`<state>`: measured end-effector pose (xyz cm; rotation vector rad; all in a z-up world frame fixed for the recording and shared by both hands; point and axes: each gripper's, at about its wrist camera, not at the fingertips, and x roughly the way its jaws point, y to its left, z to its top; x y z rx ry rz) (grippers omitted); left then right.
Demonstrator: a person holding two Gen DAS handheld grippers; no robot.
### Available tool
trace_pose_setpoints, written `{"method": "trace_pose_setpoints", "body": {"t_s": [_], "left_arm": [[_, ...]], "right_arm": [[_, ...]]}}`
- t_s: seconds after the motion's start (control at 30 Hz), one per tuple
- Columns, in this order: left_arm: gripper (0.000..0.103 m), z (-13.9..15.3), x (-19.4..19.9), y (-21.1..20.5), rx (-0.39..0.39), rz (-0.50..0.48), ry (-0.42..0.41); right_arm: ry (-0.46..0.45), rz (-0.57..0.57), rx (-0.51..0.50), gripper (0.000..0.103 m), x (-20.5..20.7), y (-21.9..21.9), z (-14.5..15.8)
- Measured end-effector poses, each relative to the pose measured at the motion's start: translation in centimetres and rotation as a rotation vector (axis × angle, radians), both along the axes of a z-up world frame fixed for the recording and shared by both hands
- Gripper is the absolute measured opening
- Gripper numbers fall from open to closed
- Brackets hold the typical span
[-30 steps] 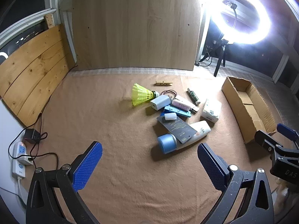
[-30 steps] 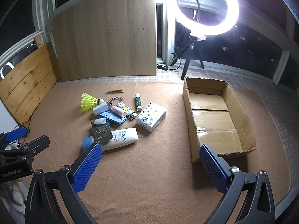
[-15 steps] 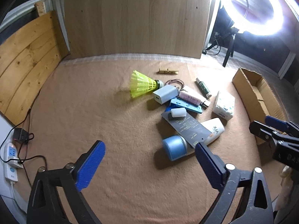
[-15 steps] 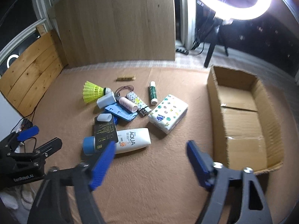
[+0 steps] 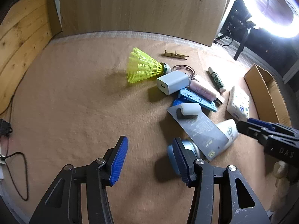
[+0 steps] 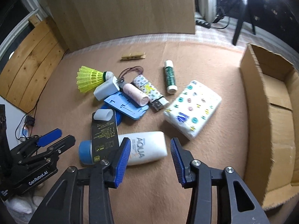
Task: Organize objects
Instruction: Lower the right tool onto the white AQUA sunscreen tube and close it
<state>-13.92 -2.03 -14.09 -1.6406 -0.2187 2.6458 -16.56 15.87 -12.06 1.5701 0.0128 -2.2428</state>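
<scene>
A pile of small objects lies on the tan felt: a white AQUA tube [image 6: 147, 147] with a blue cap [image 5: 192, 149], a black card [image 6: 104, 132], a yellow shuttlecock [image 5: 143, 68], a white charger [image 5: 172, 82], a blue plate [image 6: 127, 106], a pink tube [image 6: 135, 94], a glue stick [image 6: 170, 76] and a tissue pack [image 6: 192, 108]. My left gripper [image 5: 149, 160] is open, its right finger beside the blue cap. My right gripper [image 6: 149, 158] is open, just before the AQUA tube. Both are empty.
An open cardboard box [image 6: 271, 112] stands at the right. A wooden clothespin [image 6: 133, 56] lies at the back. A wooden board [image 6: 121, 9] stands behind the felt, and a power strip with cables [image 5: 7, 149] lies at the left edge.
Both grippers have moved forward and down toward the pile. Their jaws have narrowed but stay open. The objects have not moved.
</scene>
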Motion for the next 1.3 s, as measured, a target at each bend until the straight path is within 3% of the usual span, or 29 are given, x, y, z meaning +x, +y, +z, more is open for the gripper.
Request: {"method": "trace_pose_setpoints", "body": {"t_s": [0.23, 0.63, 1.3], "left_arm": [[0.044, -1.4, -1.7, -0.4, 0.051, 0.010, -0.028], [0.042, -2.8, -1.2, 1.4, 0.113, -0.026, -0.083], [0.039, -2.4, 5.0, 7.8, 0.121, -0.188, -0.097]], "right_arm": [[-0.046, -0.002, 0.041, 0.039, -2.0, -0.8, -1.9], [-0.117, -0.002, 0.013, 0.039, -1.8, 0.5, -2.9], [-0.022, -0.037, -0.011, 0.042, 3.1, 3.5, -0.7]]}}
